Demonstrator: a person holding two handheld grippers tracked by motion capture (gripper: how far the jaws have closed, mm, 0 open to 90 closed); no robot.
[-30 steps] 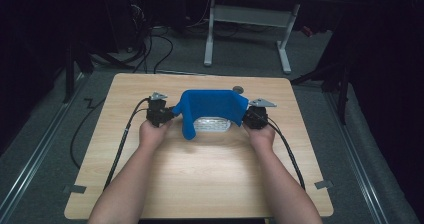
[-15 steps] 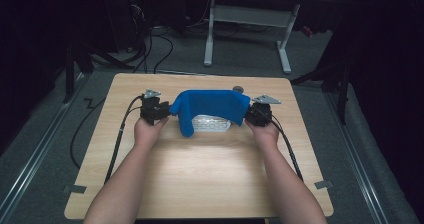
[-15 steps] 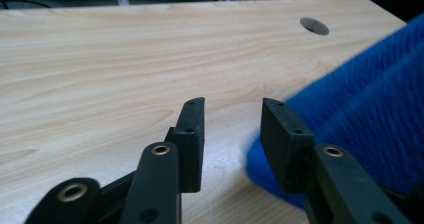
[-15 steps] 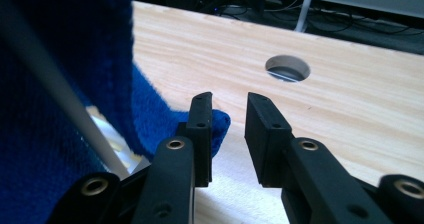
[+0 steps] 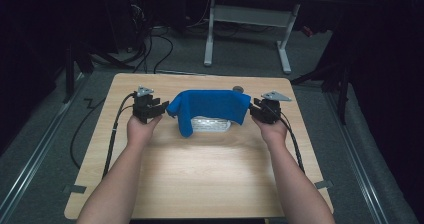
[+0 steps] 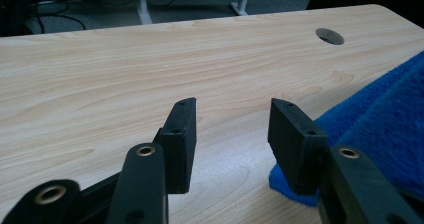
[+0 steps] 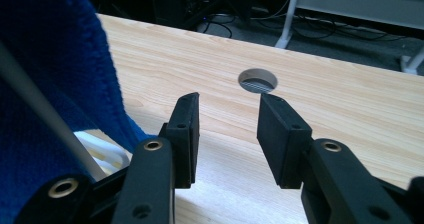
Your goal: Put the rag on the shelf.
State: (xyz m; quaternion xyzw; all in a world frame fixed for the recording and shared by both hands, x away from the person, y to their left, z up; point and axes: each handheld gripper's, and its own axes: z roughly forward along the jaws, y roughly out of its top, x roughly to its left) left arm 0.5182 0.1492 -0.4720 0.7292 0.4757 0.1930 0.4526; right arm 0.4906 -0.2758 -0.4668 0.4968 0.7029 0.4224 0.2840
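Observation:
A blue cloth (image 5: 210,106) lies draped over a white ribbed object (image 5: 212,125) at the middle of the wooden table (image 5: 200,174). My left gripper (image 5: 159,108) sits just off the cloth's left end, open with nothing between its jaws. In the left gripper view the gripper (image 6: 232,116) shows bare wood in its gap, and the cloth's edge (image 6: 375,129) lies beside its right jaw. My right gripper (image 5: 256,110) is open beside the cloth's right end. In the right gripper view the gripper (image 7: 227,119) has an empty gap, with the cloth (image 7: 50,84) and white object (image 7: 102,156) to its left.
A round cable hole (image 5: 238,89) is cut in the table behind the cloth, also in the right gripper view as a hole (image 7: 257,80). Black cables (image 5: 115,129) trail off the table's left side. A white desk frame (image 5: 245,19) stands on the floor beyond.
Both grippers have drawn outward a little, away from the ends of the cloth. The cloth stays draped over the white object.

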